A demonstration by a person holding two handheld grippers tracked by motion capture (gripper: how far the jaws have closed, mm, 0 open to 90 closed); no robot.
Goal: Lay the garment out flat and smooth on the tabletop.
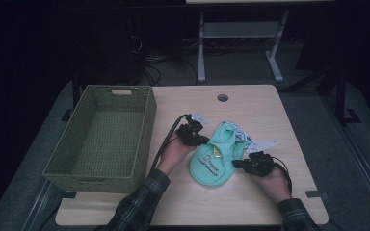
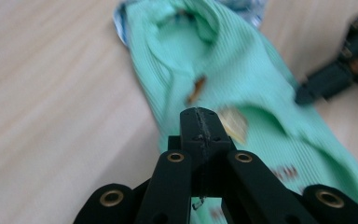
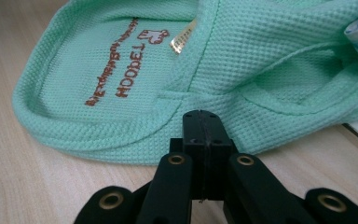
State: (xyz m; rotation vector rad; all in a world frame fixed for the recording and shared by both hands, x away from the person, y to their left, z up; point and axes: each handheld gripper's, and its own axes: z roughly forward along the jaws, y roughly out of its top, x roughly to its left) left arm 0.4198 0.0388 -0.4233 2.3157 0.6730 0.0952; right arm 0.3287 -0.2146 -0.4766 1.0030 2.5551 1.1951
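My left gripper (image 1: 203, 140) sits near the middle of the light wooden table (image 1: 250, 103), its tips just at the left edge of the mint-green waffle-knit garment (image 1: 215, 158) with brown embroidered lettering. In the left gripper view my two black jaws are pressed flat together with nothing between them, poised over the green fabric (image 2: 223, 79); I cannot tell whether the tips touch it.

My right gripper (image 1: 235, 164) lies toward the table's near right corner, its tips at the garment's right edge. In the right gripper view these jaws are also pressed together and empty, with the rounded hem of the garment (image 3: 135, 93) just beyond them. The tips look to be touching or nearly touching the hem, but I cannot say which.

The garment lies flat on the table, right of centre and closer to the near edge than the far one, between my two grippers. Its rounded end points to the near edge, and a scrap of white and blue patterned cloth (image 1: 241, 135) peeks out from under its far end.

A green woven rectangular basket (image 1: 72, 163) stands along the table's left edge, well apart from the garment. A round cable hole (image 1: 222, 97) sits near the far edge.
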